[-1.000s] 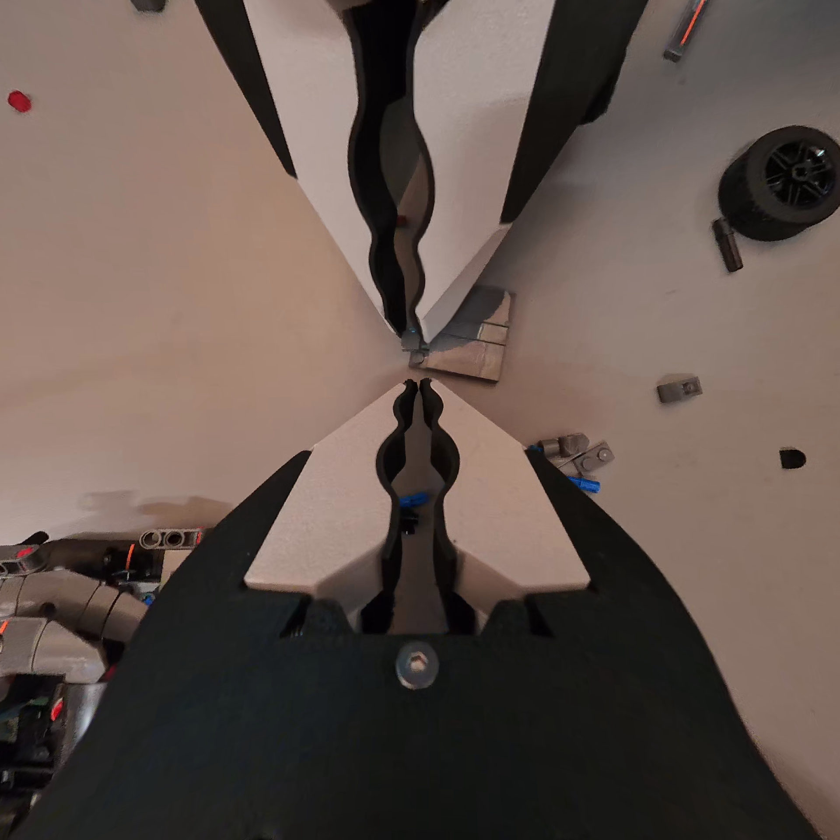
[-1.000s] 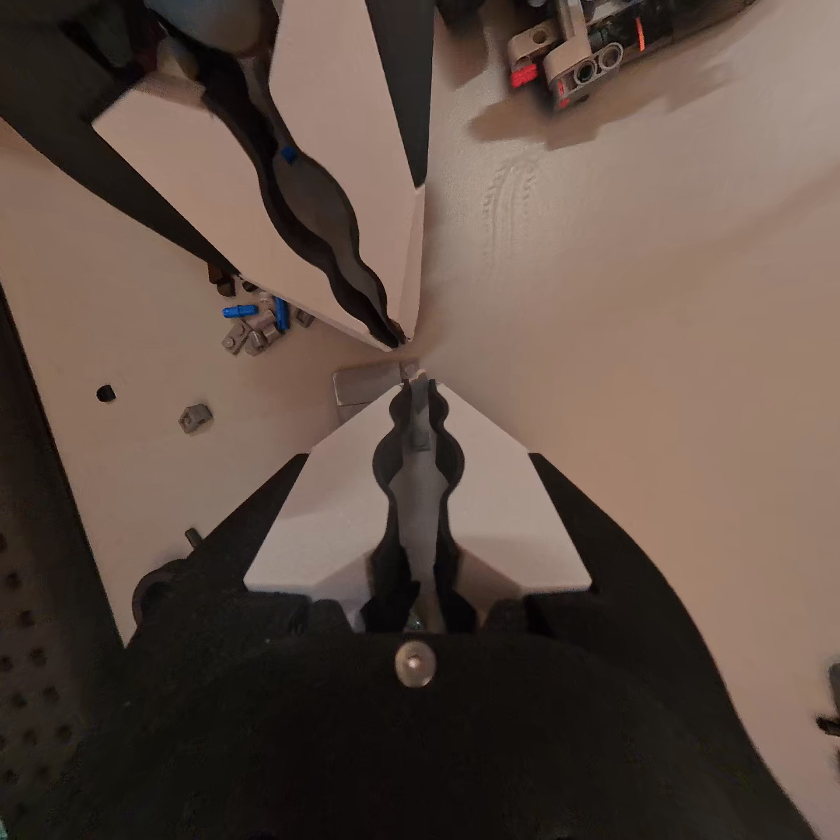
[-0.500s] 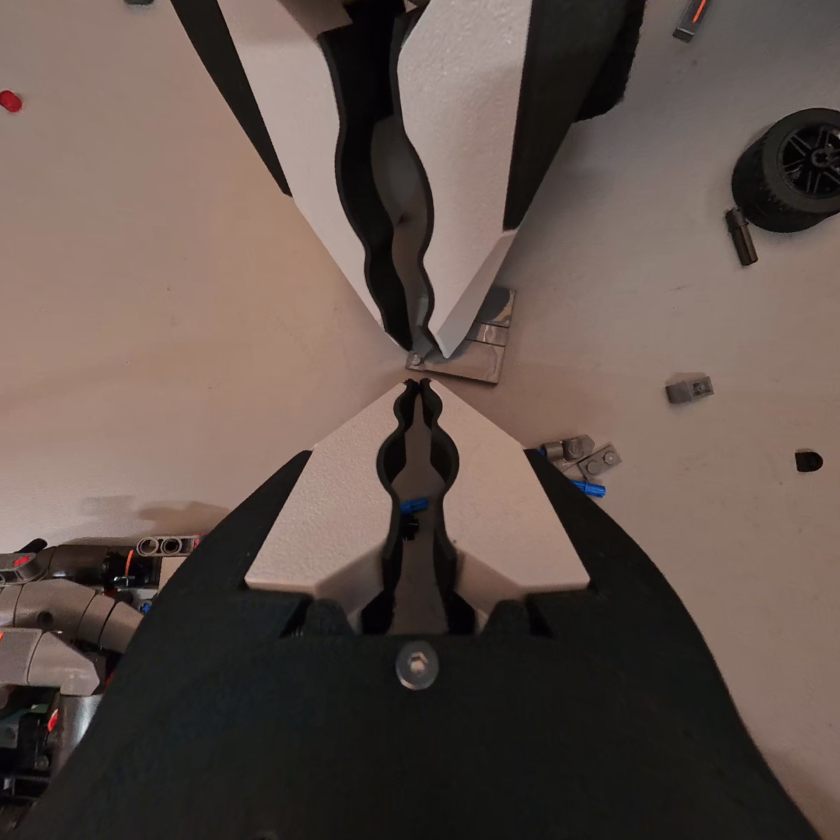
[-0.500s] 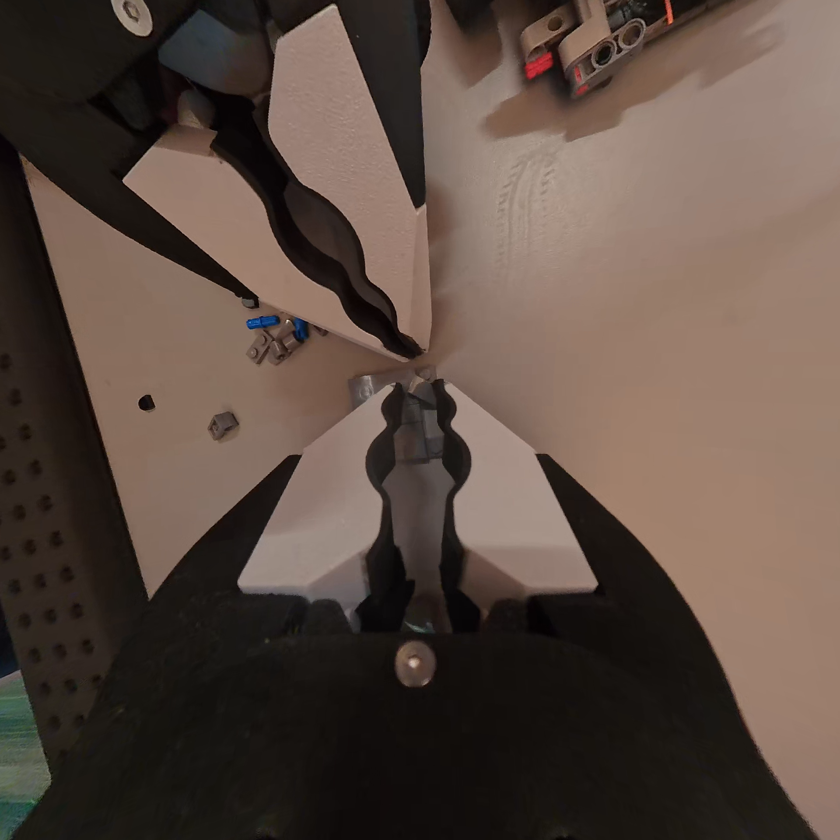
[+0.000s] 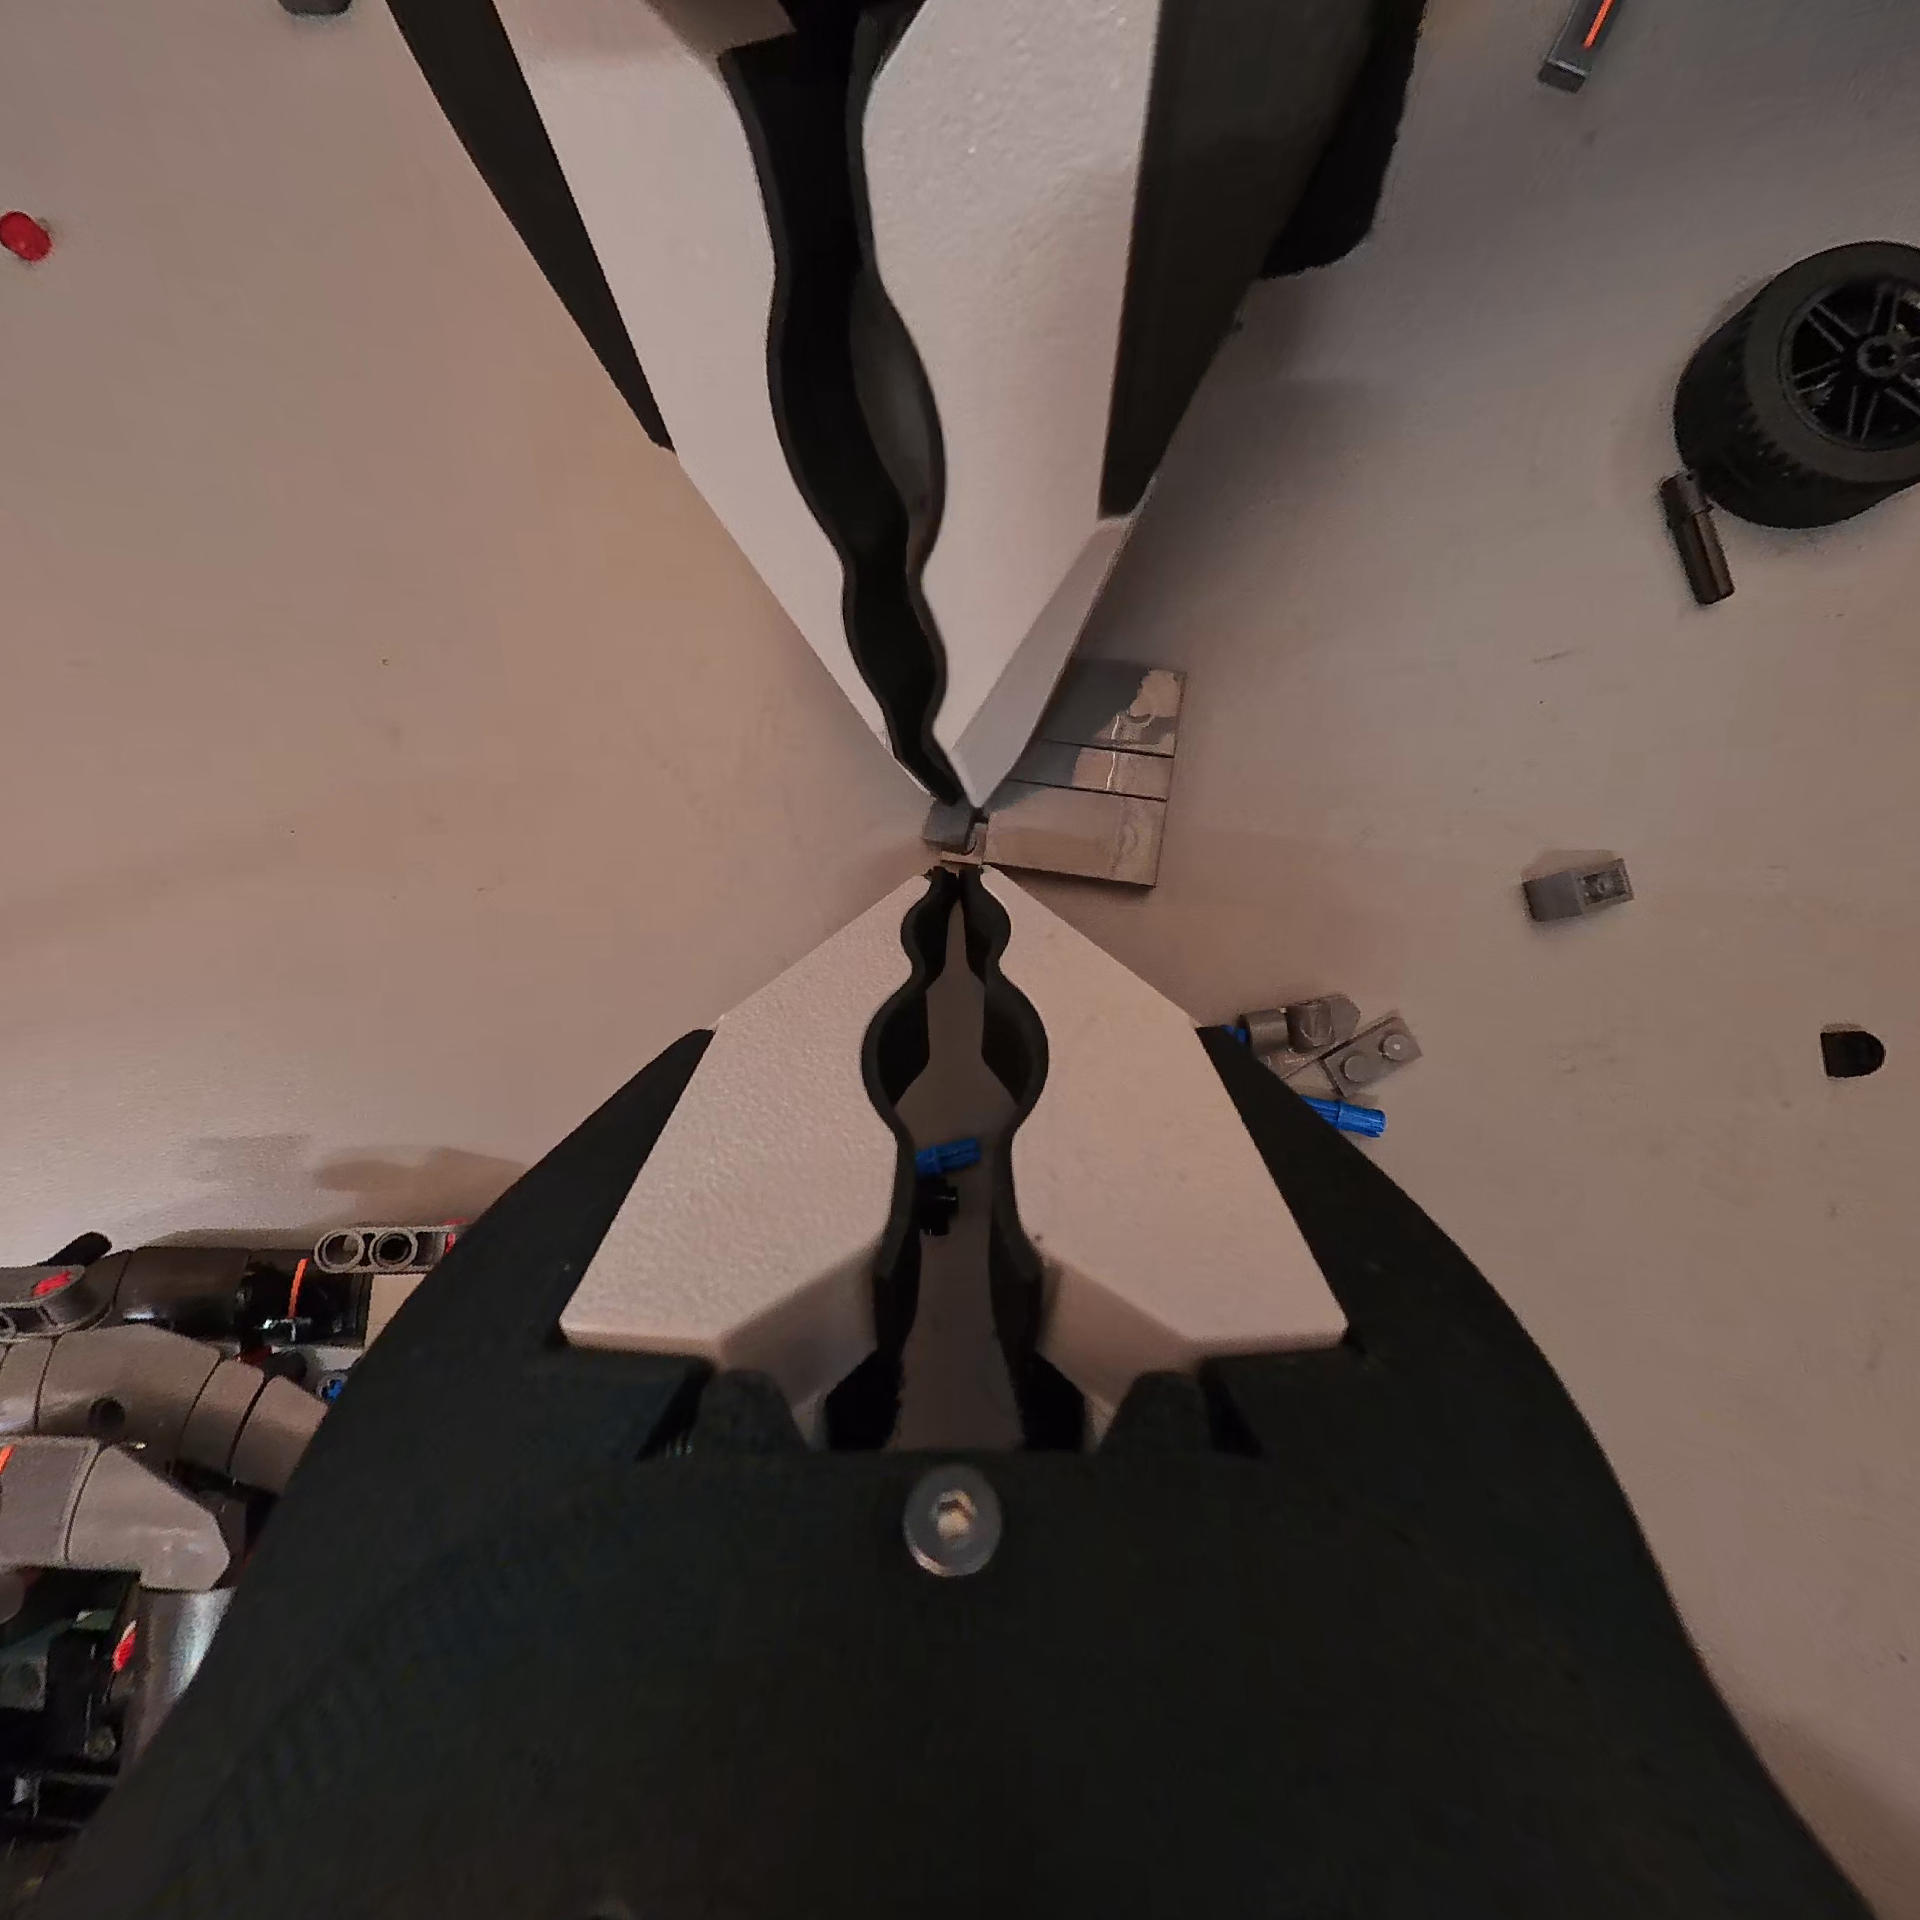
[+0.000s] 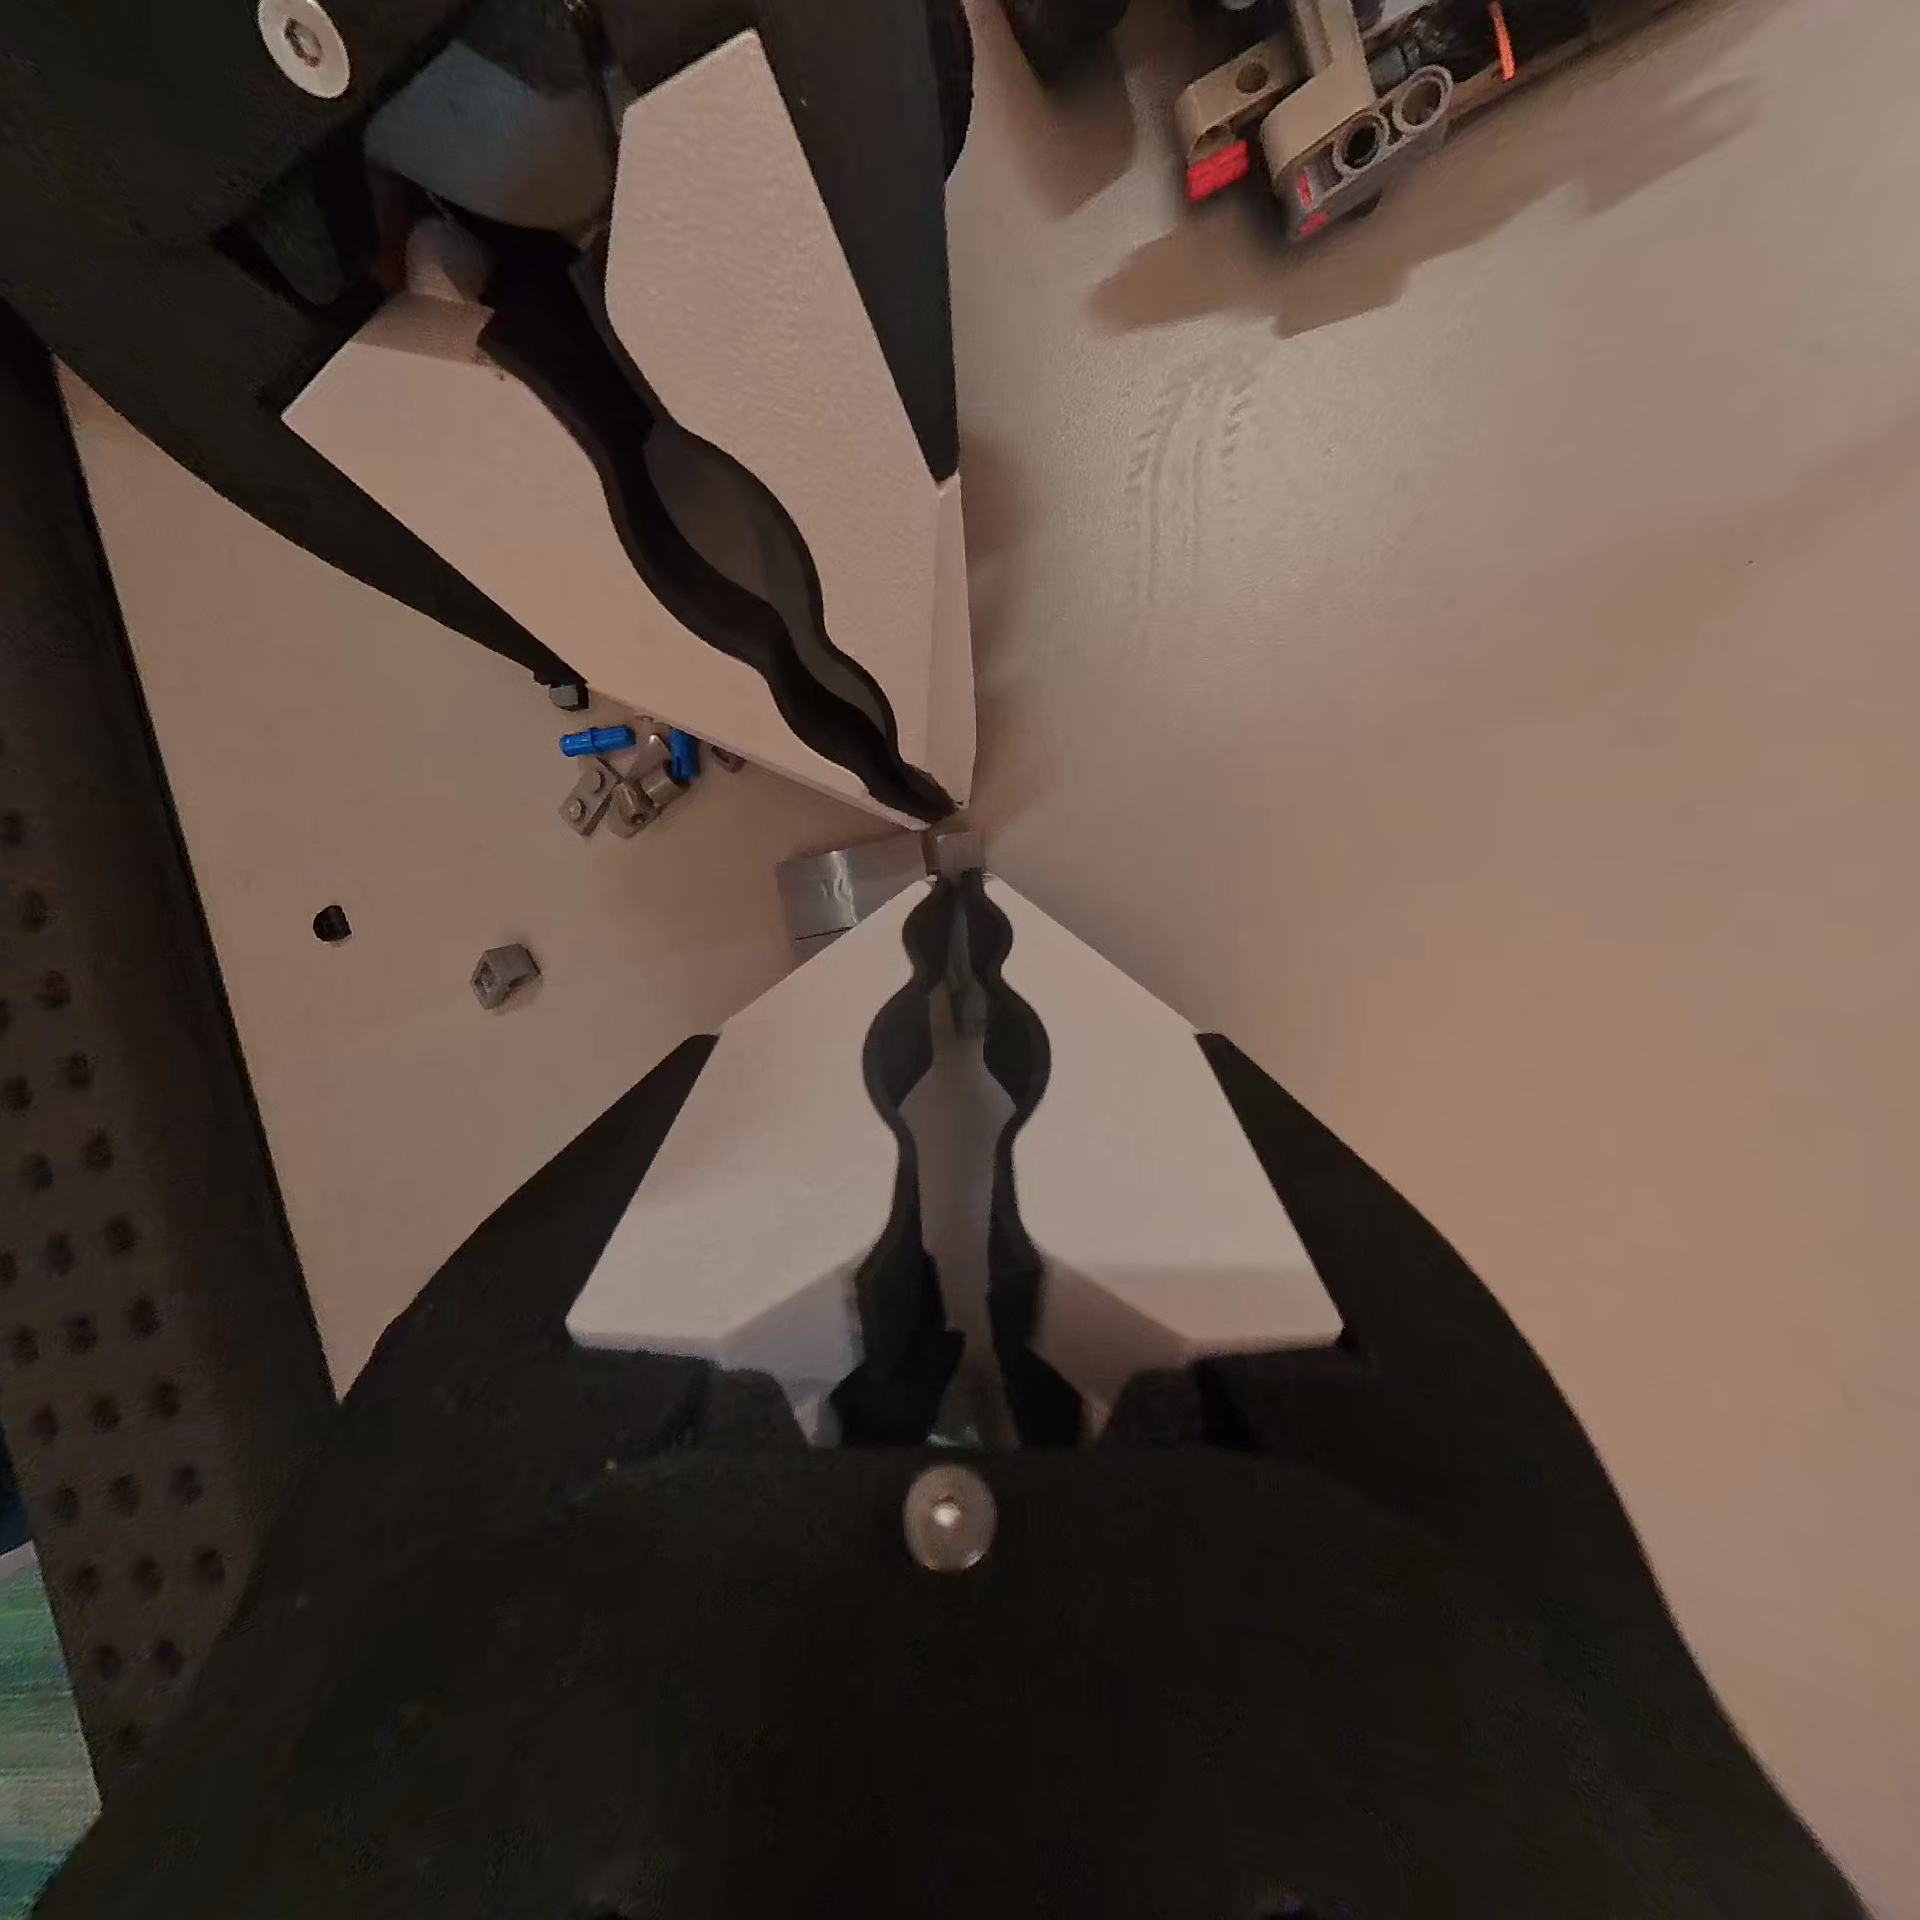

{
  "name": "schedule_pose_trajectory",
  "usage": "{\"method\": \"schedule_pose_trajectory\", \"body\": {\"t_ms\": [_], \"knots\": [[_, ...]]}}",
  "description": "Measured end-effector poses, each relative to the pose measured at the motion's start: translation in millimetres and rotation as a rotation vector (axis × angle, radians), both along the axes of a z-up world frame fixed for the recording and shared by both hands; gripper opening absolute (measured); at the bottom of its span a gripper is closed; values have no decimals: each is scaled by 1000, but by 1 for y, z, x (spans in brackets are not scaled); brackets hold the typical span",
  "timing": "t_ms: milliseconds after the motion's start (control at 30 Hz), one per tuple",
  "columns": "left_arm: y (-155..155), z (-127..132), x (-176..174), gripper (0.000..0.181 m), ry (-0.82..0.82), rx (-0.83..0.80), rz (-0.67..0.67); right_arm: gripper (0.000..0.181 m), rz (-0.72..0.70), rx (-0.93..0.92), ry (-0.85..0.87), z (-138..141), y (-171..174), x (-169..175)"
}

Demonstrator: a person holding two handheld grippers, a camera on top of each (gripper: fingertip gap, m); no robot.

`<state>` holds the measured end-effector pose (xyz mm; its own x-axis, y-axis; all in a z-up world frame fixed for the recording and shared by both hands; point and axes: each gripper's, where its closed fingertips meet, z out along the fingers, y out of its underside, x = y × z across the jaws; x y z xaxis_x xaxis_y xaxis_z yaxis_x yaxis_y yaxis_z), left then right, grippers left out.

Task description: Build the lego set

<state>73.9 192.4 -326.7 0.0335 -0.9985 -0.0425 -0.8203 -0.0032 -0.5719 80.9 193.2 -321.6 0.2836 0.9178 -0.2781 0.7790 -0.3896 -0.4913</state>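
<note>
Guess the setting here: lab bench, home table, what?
Probably a plain tabletop set up for toy building. Loose small grey pieces and a black wheel lie on it, with a half-built model at the edge.

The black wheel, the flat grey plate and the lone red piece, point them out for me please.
black wheel [image 5: 1829, 387]: left wrist view, on the spoked hub.
flat grey plate [image 5: 1107, 800]: left wrist view, on its bare top face.
red piece [image 5: 23, 235]: left wrist view, on its middle.

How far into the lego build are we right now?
Partly done: a grey model section sits assembled at the table edge. In hand: the left gripper and right gripper, jaws closed, meet tip to tip on a small grey piece beside a flat grey panel. Left: the wheel, blue pins and loose grey bits remain unattached.
</note>
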Motion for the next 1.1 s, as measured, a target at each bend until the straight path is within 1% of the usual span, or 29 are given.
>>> {"method": "schedule_pose_trajectory", "body": {"t_ms": [233,400,500,733,1100], "knots": [[0,0,0,0,0,0,-3,1,13,-11,2,0,-3,-1],[1,0,-3,0,9,-2,0,3,-7,-3,34,7,1,-2],[2,0,-3,0,6,-8,4,0,-3,6,34,5,1,-4],[-1,0,-3,0,8,-19,-7,0,13,13,27,2,-1,-7],[-5,0,-3,6,16,-28,-20,0,35,23,30,4,-4,-8]]}}
